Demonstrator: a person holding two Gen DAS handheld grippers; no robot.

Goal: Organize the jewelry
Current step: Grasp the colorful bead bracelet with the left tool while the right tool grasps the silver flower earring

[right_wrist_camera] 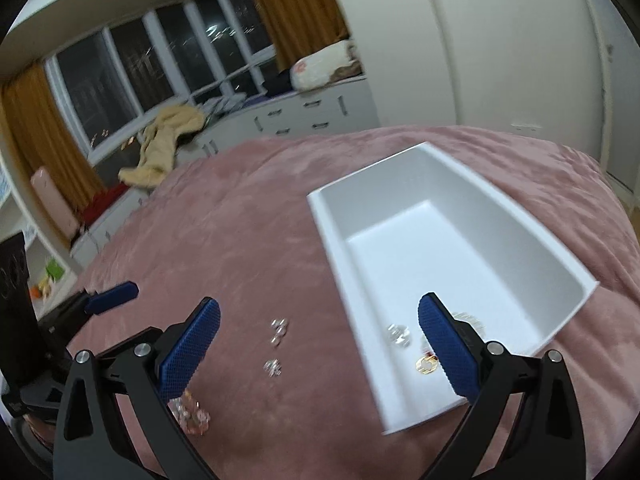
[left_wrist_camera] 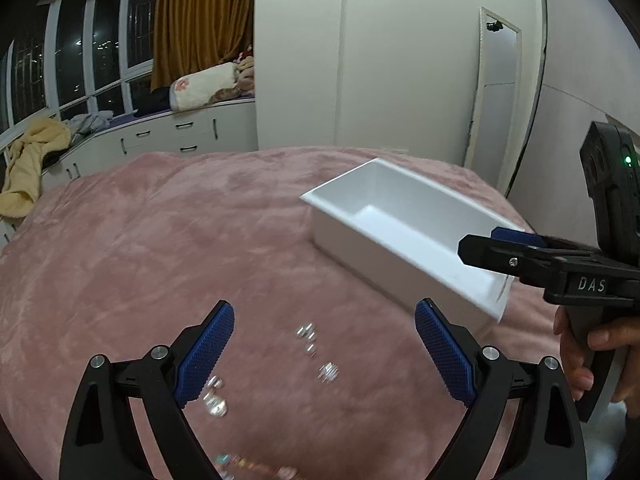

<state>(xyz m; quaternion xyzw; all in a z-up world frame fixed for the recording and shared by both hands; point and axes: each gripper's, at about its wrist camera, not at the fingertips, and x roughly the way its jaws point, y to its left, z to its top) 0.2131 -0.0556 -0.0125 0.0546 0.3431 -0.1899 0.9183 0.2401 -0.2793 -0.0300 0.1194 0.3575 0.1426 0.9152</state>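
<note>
Hovering your left gripper, spread wide, over small silver pieces on the pink bed; your right gripper, also spread, hangs at the white box; straddle one piece squarely, close gently.

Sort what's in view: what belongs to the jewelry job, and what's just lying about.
Belongs to the job:
white box, a gold piece and a clear piece already in it
small clear pieces loose on the pink blanket
left gripper, open
right gripper, open

Just lying about:
yellow cloth
folded bedding
curtain
mirror
</note>
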